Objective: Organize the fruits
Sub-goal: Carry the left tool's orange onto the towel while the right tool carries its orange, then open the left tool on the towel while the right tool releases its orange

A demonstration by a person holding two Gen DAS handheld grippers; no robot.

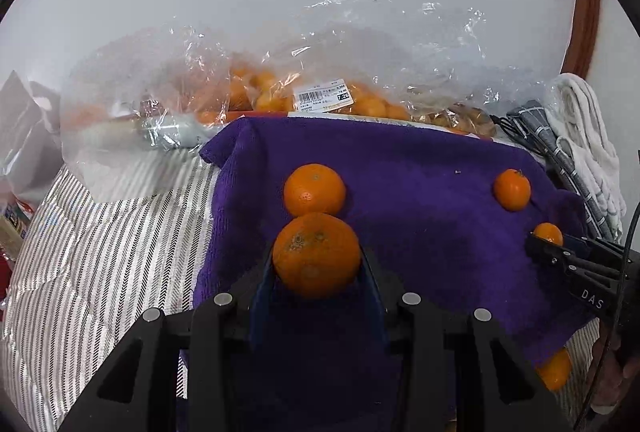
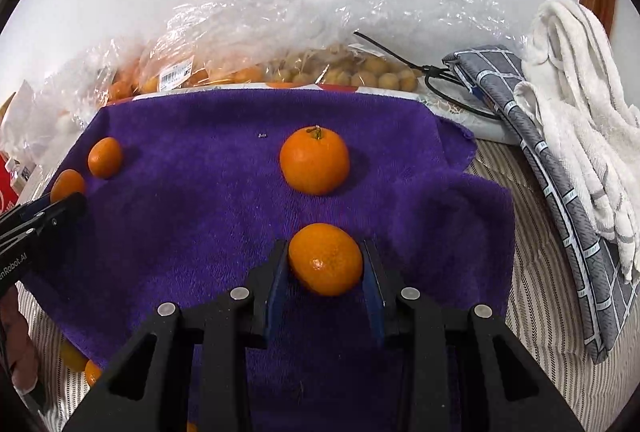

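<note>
A purple towel (image 1: 420, 191) (image 2: 192, 199) lies on a striped bed cover. My left gripper (image 1: 317, 266) is shut on a tangerine (image 1: 316, 256), just in front of a second tangerine (image 1: 315, 189) on the towel. My right gripper (image 2: 325, 264) is shut on another tangerine (image 2: 325, 259); it also shows in the left wrist view (image 1: 548, 233). A tangerine with a stem (image 2: 314, 160) (image 1: 512, 189) lies on the towel beyond it. In the right wrist view the left gripper (image 2: 60, 209) holds its tangerine (image 2: 67, 185) beside another (image 2: 105, 157).
Clear plastic bags with more tangerines (image 1: 276, 99) and small yellow-brown fruits (image 2: 360, 71) lie behind the towel. A grey patterned cloth (image 2: 560, 191) and white towel (image 2: 580, 103) lie at the right. Loose tangerines (image 1: 556, 368) (image 2: 74, 356) lie at the towel's near edge.
</note>
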